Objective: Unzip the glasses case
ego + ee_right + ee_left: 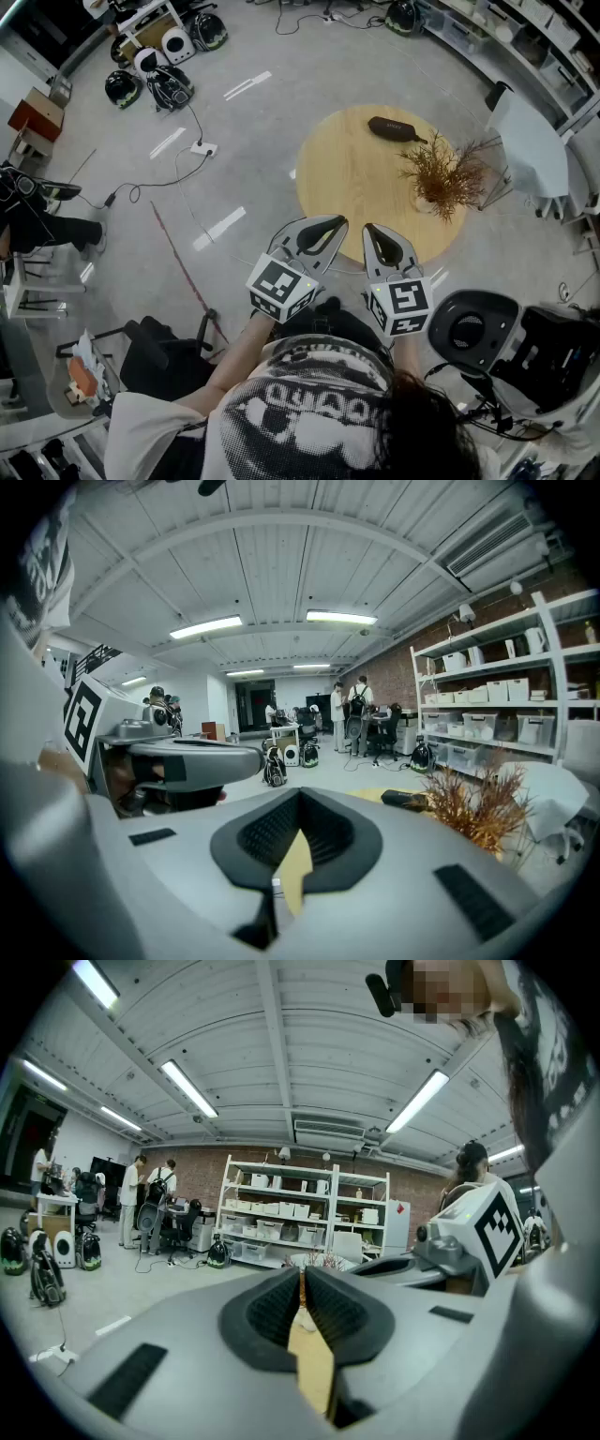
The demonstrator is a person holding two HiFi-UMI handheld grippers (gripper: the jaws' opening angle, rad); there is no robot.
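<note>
A black zipped glasses case [396, 128] lies on the far side of a round wooden table [347, 178]; it also shows in the right gripper view, glasses case [405, 800], to the right of the jaws. Both grippers hover side by side over the table's near edge, well short of the case. My left gripper [335, 223] [302, 1274] has its pads nearly together, with nothing between them. My right gripper [372, 231] [298, 795] is shut and empty.
A dried brown plant [442, 176] [480, 810] stands on the table's right side, near the case. A white chair [530, 150] is at the right. A power strip [203, 148] with cables and several dark round devices [169, 86] lie on the floor at the left. Shelves [300, 1213] and people stand far off.
</note>
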